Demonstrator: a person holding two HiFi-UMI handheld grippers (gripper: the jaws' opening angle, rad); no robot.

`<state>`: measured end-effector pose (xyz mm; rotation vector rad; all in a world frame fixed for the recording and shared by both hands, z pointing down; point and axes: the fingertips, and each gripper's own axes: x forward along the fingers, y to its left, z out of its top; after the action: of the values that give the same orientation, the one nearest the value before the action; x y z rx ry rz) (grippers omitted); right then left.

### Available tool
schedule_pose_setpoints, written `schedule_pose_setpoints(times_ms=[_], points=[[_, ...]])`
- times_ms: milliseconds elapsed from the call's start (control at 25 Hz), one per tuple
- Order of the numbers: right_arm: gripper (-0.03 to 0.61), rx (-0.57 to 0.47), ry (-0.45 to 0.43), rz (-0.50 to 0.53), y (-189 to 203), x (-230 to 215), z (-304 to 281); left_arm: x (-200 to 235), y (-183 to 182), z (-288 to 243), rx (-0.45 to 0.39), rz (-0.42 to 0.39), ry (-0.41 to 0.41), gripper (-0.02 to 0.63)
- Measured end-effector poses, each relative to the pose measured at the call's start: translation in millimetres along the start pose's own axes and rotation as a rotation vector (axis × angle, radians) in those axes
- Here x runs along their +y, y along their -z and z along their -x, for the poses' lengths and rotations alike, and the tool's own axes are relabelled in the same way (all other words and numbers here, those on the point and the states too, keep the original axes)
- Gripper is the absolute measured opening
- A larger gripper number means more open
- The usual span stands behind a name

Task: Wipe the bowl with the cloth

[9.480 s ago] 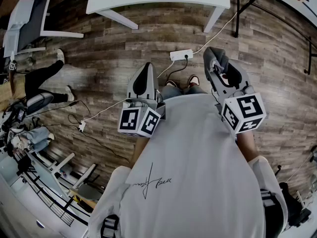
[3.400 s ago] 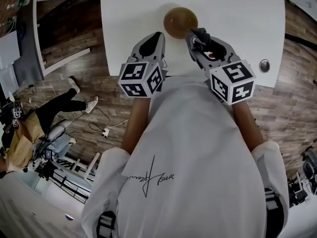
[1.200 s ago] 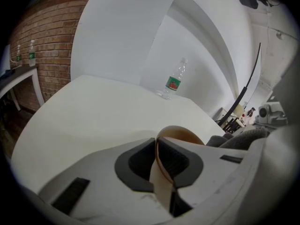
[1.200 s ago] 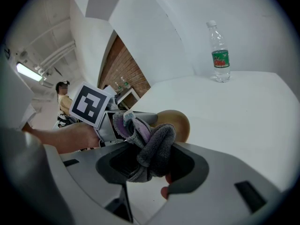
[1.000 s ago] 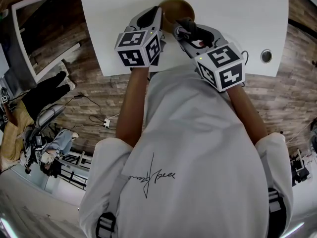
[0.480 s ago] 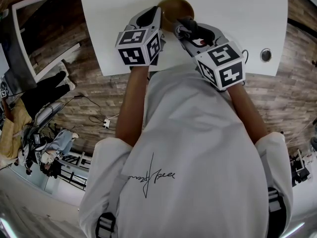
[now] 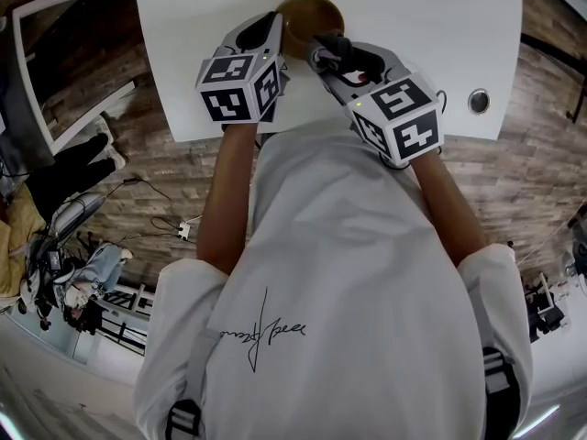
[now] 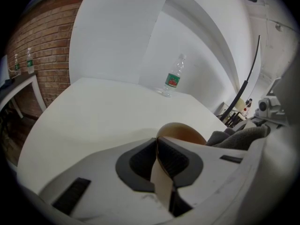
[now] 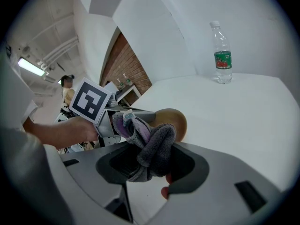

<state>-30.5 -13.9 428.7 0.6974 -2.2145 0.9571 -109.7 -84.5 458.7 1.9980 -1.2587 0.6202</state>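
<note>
White surface, seen from above; person in a white shirt stands at its near edge.

Bowl: brown, round, on the surface close to the near edge, between the two gripper tips. Appears tipped in the left gripper view, rim raised toward the camera.

Left hand-held gripper: jaws nearly together, pinching the bowl's wall at its left side. In its own view the pale rim edge runs down between the dark pads, and the bowl's brown inside shows just past them.

Right hand-held gripper: clamped on the cloth. In its own view a grey and purple bunch of cloth fills the gap between the jaws and sticks out past the tips.

The cloth sits at the bowl's right rim. Whether it touches cannot be told.

Left hand-held gripper's marker cube shows beyond the cloth.

Plastic bottle, green label, upright, well apart from the bowl at the far side of the surface.
</note>
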Motion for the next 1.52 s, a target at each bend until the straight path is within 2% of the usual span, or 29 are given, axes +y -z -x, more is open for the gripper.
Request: schedule_pose_setpoints(times_ms=[720,1520], points=[[0.179,0.039,-0.031,0.037,-1.0,-13.9,10.6,0.1,-3.6,1.6,0.007,-0.011,-0.01,0.017],[0.179,0.033,-0.002,0.051,-7.0,-33.1,15.1,1.9,-1.2,1.8,0.003,-0.012,-0.009,0.017]])
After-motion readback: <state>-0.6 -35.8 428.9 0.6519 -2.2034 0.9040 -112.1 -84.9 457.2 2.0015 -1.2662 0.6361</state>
